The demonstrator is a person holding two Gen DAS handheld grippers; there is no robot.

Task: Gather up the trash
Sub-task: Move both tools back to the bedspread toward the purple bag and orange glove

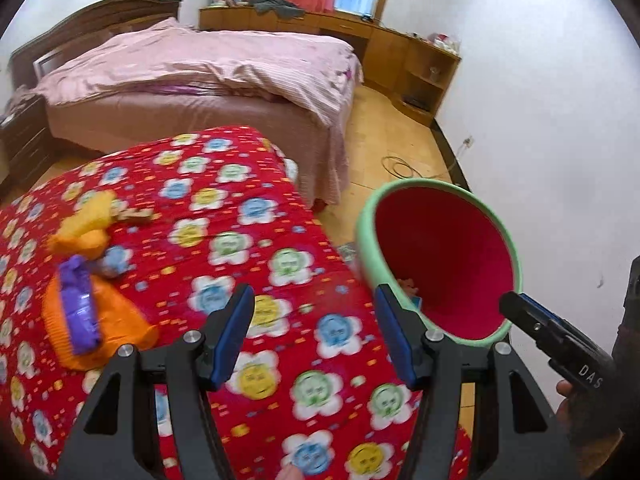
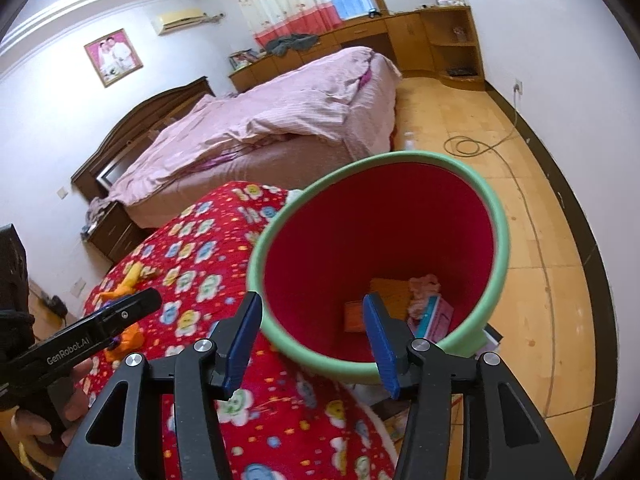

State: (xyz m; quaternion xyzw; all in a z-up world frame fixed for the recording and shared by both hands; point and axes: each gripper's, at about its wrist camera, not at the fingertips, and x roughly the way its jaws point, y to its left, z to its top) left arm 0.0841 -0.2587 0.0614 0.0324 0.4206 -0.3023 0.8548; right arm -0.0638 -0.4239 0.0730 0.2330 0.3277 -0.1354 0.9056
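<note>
A green-rimmed bin with a red inside (image 1: 440,256) (image 2: 380,248) stands on the floor beside the red flowered quilt (image 1: 240,240) (image 2: 200,248). Wrappers and paper lie at its bottom (image 2: 424,304). On the quilt lie an orange wrapper (image 1: 100,320), a purple wrapper (image 1: 78,308) on top of it, and a yellow wrapper (image 1: 90,220); they show small in the right wrist view (image 2: 128,280). My left gripper (image 1: 316,336) is open and empty over the quilt, right of the wrappers. My right gripper (image 2: 312,344) is open and empty at the bin's near rim.
A bed with a pink cover (image 1: 200,68) (image 2: 280,116) stands behind. Wooden cabinets (image 1: 400,52) line the far wall. A coiled cable (image 2: 468,146) lies on the wooden floor. A dark nightstand (image 1: 24,140) stands left of the bed.
</note>
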